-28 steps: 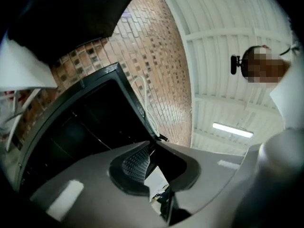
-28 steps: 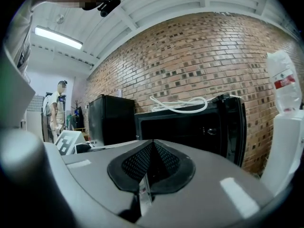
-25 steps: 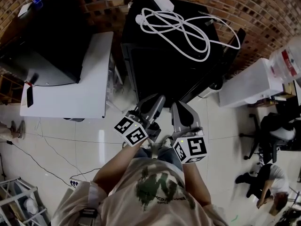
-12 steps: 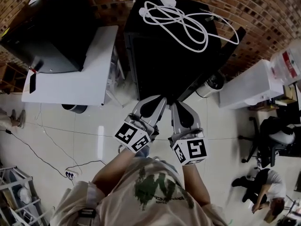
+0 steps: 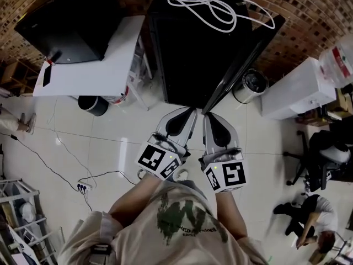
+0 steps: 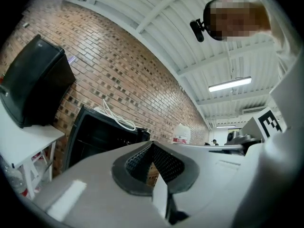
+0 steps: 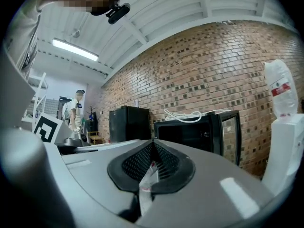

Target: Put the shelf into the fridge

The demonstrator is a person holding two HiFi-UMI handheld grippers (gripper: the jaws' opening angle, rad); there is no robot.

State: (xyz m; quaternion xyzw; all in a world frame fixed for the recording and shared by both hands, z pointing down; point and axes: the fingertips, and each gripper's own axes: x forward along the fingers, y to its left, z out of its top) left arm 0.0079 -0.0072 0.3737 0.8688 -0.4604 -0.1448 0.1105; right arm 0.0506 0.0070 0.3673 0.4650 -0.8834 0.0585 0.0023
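The black fridge (image 5: 204, 54) stands against the brick wall with its door (image 5: 242, 59) swung open to the right and a white cable (image 5: 215, 1) coiled on top. No shelf shows in any view. My left gripper (image 5: 177, 120) and right gripper (image 5: 216, 130) hang side by side over the floor just short of the fridge, both shut with nothing held. In the left gripper view the closed tips (image 6: 151, 144) point at the fridge's dark opening (image 6: 99, 137). The right gripper view shows closed tips (image 7: 153, 144) below the fridge (image 7: 190, 132) and its door (image 7: 230, 127).
A white table (image 5: 94, 65) with a black box stands left of the fridge, a black bin (image 5: 92, 105) beneath it. A metal pot (image 5: 252, 84) sits by the door. A white cabinet (image 5: 300, 90) with a water bottle (image 5: 336, 65) is right. Cables (image 5: 83, 186) cross the floor.
The fridge and table have slid up and away in the head view, and more floor shows in front. Both grippers stay shut, side by side, a little lower in the frame.
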